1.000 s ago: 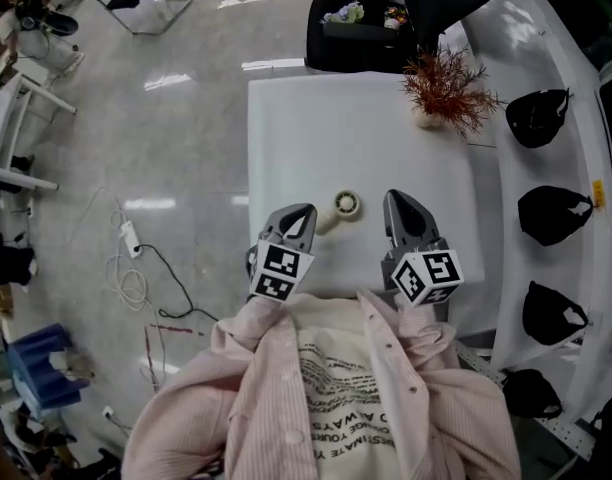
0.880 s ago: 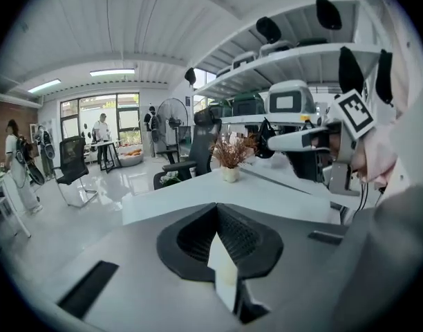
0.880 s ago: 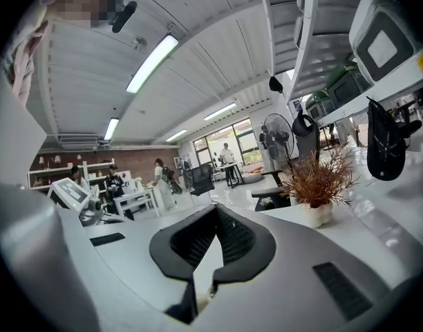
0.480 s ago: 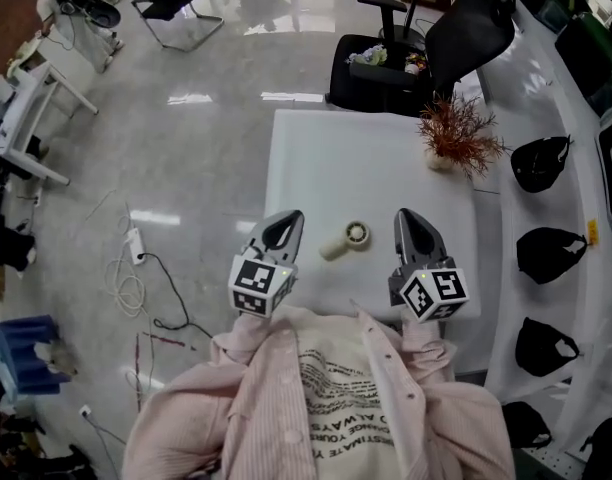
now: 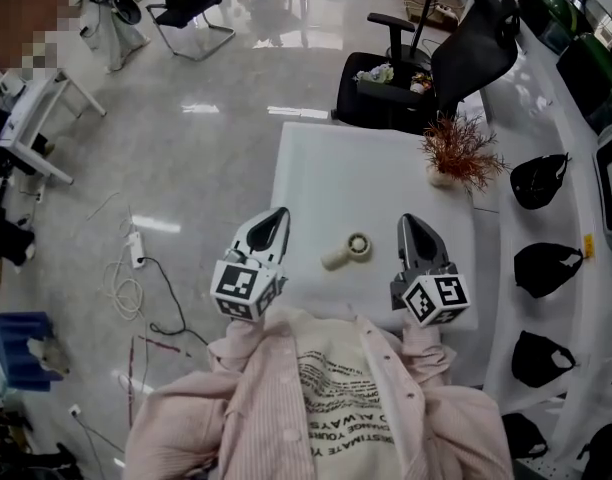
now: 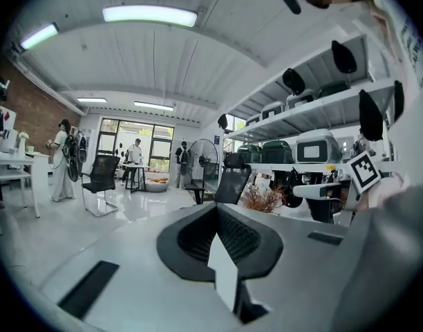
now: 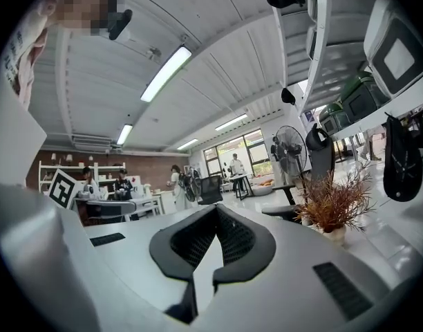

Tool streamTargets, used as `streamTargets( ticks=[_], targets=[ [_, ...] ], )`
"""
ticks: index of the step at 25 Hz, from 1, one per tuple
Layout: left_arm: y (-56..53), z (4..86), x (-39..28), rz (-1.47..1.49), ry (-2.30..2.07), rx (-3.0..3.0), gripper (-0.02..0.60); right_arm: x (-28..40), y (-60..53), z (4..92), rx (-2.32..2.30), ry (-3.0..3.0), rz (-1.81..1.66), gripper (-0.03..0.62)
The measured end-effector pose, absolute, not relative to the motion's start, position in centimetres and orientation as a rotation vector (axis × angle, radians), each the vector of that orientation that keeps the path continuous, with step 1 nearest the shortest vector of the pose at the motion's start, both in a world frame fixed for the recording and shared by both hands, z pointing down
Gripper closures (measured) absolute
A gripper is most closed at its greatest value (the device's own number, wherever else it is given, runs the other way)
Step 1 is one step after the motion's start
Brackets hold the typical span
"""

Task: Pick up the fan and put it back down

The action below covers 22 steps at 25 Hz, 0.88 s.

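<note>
A small cream hand-held fan (image 5: 351,250) lies on its side on the white table (image 5: 326,168), between my two grippers and touched by neither. My left gripper (image 5: 275,218) is shut and empty, raised over the table's left edge, well left of the fan. My right gripper (image 5: 414,225) is shut and empty too, to the right of the fan over the table's near right part. In the left gripper view the left gripper (image 6: 218,214) points level across the room with nothing between its jaws. The right gripper (image 7: 215,211) does the same in its own view. Neither gripper view shows the fan.
A dried red plant in a pot (image 5: 456,154) stands at the table's far right corner. A black office chair (image 5: 406,73) with items on its seat is behind the table. White shelves with black caps (image 5: 539,180) run along the right. Cables (image 5: 136,263) lie on the floor at left.
My left gripper has risen and drawn away to the left of the fan. The right gripper has lifted slightly. The fan lies where it was on the table.
</note>
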<state>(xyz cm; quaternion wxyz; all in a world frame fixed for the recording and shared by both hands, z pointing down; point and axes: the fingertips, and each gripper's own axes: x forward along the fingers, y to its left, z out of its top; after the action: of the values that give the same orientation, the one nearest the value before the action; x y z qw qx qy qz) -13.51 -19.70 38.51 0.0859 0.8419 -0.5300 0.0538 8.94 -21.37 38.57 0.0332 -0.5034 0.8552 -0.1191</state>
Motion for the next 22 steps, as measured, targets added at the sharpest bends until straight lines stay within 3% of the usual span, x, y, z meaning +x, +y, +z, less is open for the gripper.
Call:
streamTargets(
  ticks=[22],
  targets=[
    [-20.4, 36.6, -14.4, 0.119, -1.661, 2.507, 0.580, 11.6, -21.8, 36.9, -1.605, 2.632, -0.249, 0.595]
  ],
)
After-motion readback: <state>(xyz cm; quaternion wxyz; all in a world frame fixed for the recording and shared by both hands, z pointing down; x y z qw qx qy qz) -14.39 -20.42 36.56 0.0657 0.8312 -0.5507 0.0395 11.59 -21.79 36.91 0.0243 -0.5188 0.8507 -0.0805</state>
